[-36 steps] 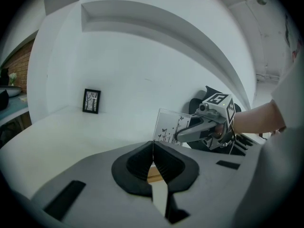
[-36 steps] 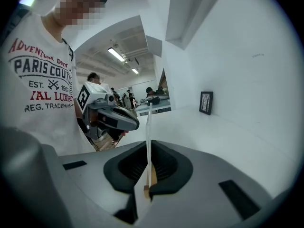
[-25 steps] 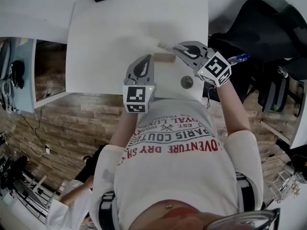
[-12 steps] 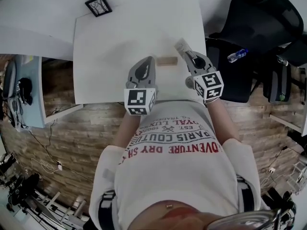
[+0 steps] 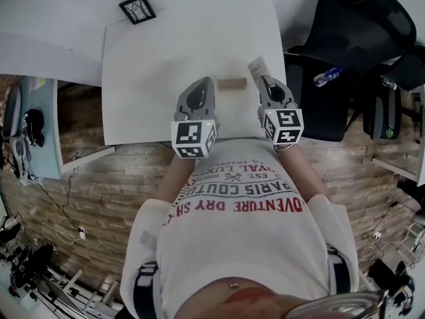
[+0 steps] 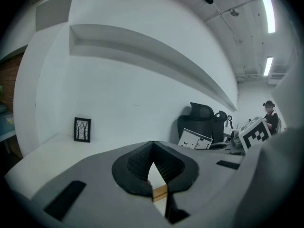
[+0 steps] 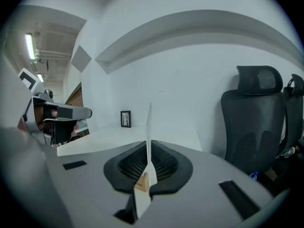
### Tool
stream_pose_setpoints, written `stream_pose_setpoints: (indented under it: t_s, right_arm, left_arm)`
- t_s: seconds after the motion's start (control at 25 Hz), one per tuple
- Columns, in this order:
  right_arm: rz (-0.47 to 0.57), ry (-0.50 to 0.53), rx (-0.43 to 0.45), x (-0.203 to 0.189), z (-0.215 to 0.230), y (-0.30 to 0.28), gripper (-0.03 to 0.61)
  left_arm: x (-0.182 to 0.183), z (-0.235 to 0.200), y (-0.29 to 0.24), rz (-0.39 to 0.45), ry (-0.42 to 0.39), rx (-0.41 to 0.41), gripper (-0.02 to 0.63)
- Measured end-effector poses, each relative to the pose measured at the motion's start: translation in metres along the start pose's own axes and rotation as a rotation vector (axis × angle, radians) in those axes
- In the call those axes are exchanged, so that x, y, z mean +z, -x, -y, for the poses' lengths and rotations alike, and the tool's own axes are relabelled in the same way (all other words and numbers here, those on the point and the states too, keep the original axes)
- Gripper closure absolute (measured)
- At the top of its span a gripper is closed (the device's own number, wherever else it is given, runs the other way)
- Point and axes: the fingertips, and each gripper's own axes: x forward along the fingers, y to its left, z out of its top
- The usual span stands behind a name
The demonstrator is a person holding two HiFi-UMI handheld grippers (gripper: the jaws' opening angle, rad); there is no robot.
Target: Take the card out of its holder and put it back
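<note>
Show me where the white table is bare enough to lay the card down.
Bare: the left half of the table, from the picture frame down to the near edge; the far strip beyond the wooden holder. Crowded: the near right, where the left claw and the right claw, pinching the card, flank the holder.

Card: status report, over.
Right gripper shut on card, card out of holder. Left gripper shut beside holder. Nothing seen in the way.

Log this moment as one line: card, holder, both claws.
card: out of holder, gripped by right claw | holder: on table, between claws | left claw: shut, empty
</note>
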Motion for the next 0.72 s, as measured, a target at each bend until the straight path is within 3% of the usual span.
stream_pose_setpoints:
  t_s: [0.24, 0.44, 0.72]
  right_arm:
    - [0.005, 0.012, 0.013, 0.0043, -0.0021, -0.0008, 0.543]
    - [0.003, 0.015, 0.032, 0.0037, -0.0030, 0.0002, 0.543]
    - [-0.005, 0.019, 0.038, 0.0030, 0.0027, -0.0026, 0.543]
  left_arm:
    - [0.0011, 0.0001, 0.0011, 0.005, -0.022, 0.003, 0.589]
    - [-0.0006, -0.0008, -0.0005, 0.008, 0.052, -0.003, 0.589]
    - [-0.0041, -0.0033, -0.0065, -0.007, 0.056, 0.002, 0.589]
